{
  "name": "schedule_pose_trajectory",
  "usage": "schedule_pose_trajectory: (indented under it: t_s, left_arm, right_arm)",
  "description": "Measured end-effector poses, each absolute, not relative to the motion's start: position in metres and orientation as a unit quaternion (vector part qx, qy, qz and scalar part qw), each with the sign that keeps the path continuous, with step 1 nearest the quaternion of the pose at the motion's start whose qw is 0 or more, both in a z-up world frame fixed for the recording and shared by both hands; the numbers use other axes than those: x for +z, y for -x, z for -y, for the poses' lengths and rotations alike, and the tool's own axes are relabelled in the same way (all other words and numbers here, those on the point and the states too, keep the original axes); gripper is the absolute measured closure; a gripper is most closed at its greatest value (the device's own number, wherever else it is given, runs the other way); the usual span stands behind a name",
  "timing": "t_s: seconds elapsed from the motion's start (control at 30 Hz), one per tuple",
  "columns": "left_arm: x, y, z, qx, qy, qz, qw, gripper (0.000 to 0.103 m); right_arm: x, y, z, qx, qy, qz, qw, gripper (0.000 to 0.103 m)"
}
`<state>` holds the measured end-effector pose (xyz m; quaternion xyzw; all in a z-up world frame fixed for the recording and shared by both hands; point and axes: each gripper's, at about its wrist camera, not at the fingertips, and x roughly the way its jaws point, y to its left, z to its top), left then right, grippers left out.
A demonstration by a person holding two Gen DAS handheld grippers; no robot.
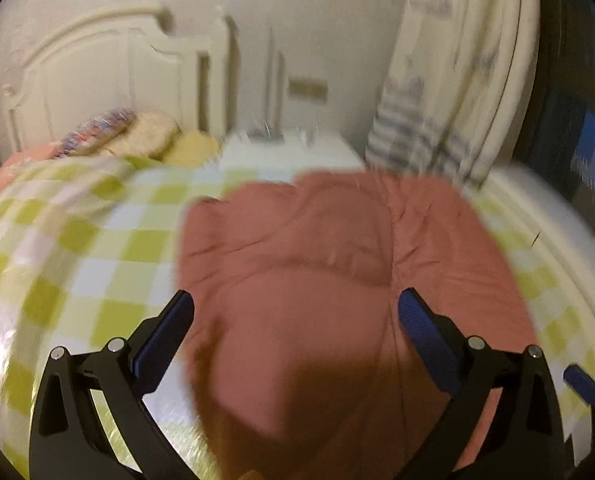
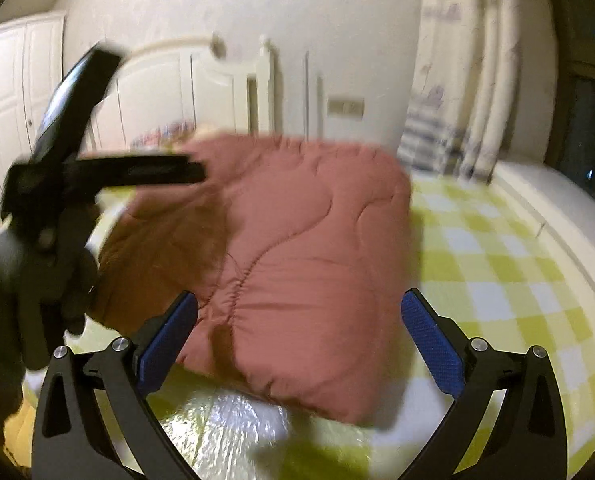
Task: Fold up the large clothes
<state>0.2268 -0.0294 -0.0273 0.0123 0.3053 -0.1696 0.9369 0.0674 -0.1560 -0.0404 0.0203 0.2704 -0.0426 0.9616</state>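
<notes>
Both of my grippers are spread, holding nothing. Left wrist view: left gripper (image 1: 296,316) hovers over the puffy pink quilted garment (image 1: 337,272), folded on the green-checked bedsheet (image 1: 77,248). Right wrist view: right gripper (image 2: 299,318) faces garment's near edge (image 2: 297,256); left gripper (image 2: 97,160) above its left side. Looks soft, bulky, springy — I'd pinch corners/seams.

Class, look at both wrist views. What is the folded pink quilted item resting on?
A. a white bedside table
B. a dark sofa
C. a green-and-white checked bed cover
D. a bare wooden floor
C: the pink quilted item lies on the green-and-white checked bed cover, with the open right gripper and open left gripper above it.
</notes>
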Motion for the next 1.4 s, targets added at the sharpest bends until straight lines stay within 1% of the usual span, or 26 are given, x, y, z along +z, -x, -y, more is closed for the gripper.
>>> schedule_pose_trajectory:
  t_s: [0.1, 0.17, 0.27, 0.37, 0.47, 0.73, 0.97, 1.4]
  left_arm:
    - [-0.013, -0.174, -0.003, -0.128, -0.028, -0.250, 0.959, 0.002]
    - [-0.010, -0.144, -0.014, -0.088, -0.045, -0.235, 0.967, 0.002]
    - [-0.010, -0.093, -0.011, -0.031, -0.085, -0.196, 0.976, 0.002]
    - [-0.012, -0.064, -0.011, -0.039, -0.096, -0.181, 0.978, 0.002]
    - [-0.012, -0.051, -0.016, -0.055, -0.083, -0.194, 0.976, 0.002]
    - [-0.020, -0.029, -0.019, -0.055, -0.084, -0.187, 0.977, 0.002]
    - [-0.022, -0.019, -0.017, -0.067, -0.089, -0.180, 0.977, 0.002]
    - [-0.025, -0.015, -0.023, -0.066, -0.078, -0.185, 0.977, 0.002]
  right_arm:
    - [-0.025, -0.041, 0.146, -0.058, 0.013, -0.234, 0.970, 0.004]
    - [-0.022, -0.031, 0.140, -0.079, 0.032, -0.234, 0.968, 0.004]
    - [-0.023, -0.016, 0.127, -0.129, 0.067, -0.229, 0.962, 0.004]
    - [-0.022, -0.004, 0.125, -0.116, 0.059, -0.221, 0.966, 0.004]
    - [-0.022, 0.008, 0.123, -0.103, 0.031, -0.217, 0.970, 0.004]
    - [-0.015, 0.034, 0.122, -0.088, -0.014, -0.176, 0.980, 0.004]
    - [-0.010, 0.041, 0.119, -0.085, -0.024, -0.161, 0.983, 0.004]
    - [-0.013, 0.042, 0.110, -0.083, -0.020, -0.163, 0.983, 0.004]
